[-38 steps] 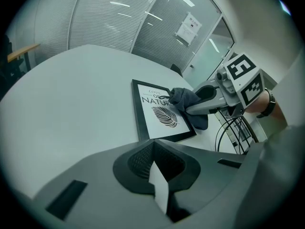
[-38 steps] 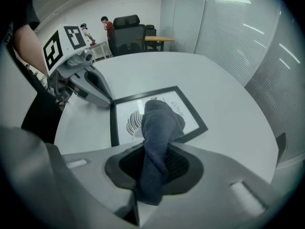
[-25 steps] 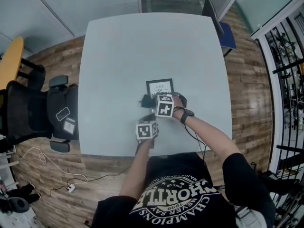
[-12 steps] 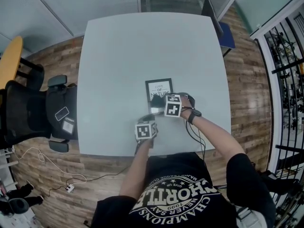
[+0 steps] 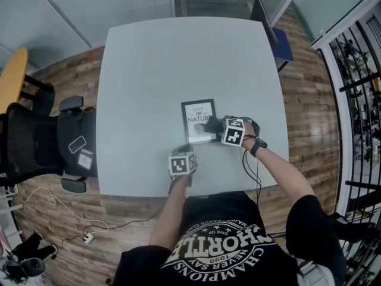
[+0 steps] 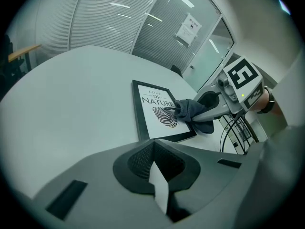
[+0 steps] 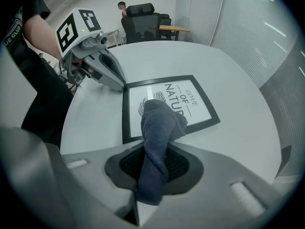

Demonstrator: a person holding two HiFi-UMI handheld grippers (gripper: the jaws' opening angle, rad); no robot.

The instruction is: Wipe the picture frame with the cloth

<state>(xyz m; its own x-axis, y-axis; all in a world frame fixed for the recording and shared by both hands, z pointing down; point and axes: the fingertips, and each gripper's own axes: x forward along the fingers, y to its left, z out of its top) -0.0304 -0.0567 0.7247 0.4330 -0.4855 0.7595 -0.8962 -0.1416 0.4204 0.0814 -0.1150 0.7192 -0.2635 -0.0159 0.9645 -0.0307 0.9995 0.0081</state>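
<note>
Nearest you, your left gripper [image 6: 158,185] is sitting with its jaws together and nothing between them, its tip touching the near corner of the black-bordered rectangular picture frame [image 7: 188,99]. A little farther out, your right gripper [image 7: 151,175] is clamping the soft, dark blue-grey cloth [image 7: 159,118], whose bunched end is resting on the frame's glass. The frame is lying flat on the pale square table [image 5: 155,64], near your edge.

The frame is probably light and stiff, with fragile glass, and is likely to slide on the smooth tabletop, so brace a corner of the border, not the glass. The cloth is limp; grip it close to the bunch.

Compared with a second ago, your right gripper is sitting farther to your right, having drawn the cloth across the print, while your left gripper is staying put.
</note>
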